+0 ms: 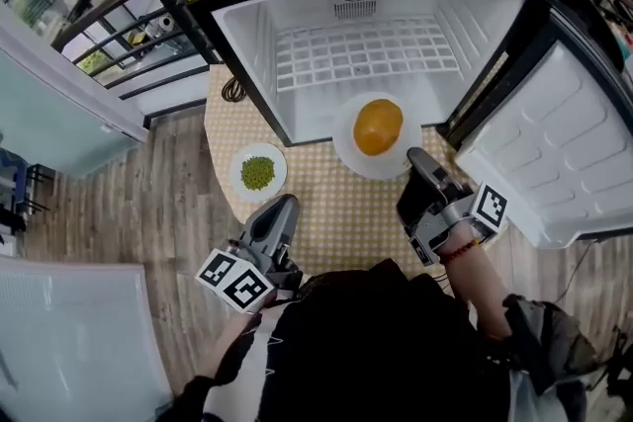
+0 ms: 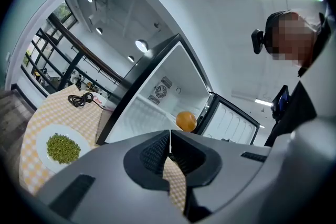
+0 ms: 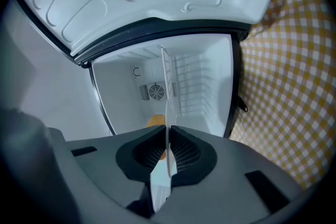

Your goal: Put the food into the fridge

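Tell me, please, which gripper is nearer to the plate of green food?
Left. The left gripper sits close beside the plate of green food; the right gripper is farther off, shut on the rim of the other plate.

Right gripper view: orange food point(image 3: 154, 120) mostly hidden behind the jaws, only a sliver shows. Head view: fridge door point(image 1: 554, 148) cut off at right edge; table point(image 1: 336, 212) near edge hidden under person's torso point(image 1: 376, 351); green food point(image 1: 257, 172) too small to identify.
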Available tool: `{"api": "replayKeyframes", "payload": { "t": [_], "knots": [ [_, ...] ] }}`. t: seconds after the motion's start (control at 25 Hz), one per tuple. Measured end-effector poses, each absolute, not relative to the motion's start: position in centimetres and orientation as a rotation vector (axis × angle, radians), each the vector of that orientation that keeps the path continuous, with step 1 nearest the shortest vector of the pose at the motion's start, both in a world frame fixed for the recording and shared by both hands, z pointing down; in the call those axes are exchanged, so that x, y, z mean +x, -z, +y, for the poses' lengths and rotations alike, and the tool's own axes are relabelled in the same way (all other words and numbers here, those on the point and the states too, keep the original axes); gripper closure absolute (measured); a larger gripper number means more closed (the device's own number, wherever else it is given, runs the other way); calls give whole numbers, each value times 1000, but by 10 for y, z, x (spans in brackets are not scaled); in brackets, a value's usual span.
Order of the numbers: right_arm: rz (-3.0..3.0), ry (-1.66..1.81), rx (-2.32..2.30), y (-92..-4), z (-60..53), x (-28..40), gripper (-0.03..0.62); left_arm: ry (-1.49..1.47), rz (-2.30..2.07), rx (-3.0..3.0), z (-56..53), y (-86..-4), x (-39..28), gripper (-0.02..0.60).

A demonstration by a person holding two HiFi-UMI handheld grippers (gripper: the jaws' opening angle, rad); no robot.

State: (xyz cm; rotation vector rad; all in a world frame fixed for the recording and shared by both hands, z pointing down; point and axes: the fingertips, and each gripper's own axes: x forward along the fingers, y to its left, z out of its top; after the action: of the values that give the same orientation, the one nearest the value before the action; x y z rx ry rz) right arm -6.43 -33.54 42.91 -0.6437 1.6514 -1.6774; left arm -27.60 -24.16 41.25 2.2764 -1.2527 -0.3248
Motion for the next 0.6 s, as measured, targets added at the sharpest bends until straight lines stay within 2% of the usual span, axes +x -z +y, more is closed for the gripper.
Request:
{"api": "replayKeyframes", "payload": {
  "t": [0.6],
  "knots": [
    [1487, 1477, -997, -463, -363, -42, 559, 186, -900, 2417, -285, -416, -277, 563]
  ]
}}
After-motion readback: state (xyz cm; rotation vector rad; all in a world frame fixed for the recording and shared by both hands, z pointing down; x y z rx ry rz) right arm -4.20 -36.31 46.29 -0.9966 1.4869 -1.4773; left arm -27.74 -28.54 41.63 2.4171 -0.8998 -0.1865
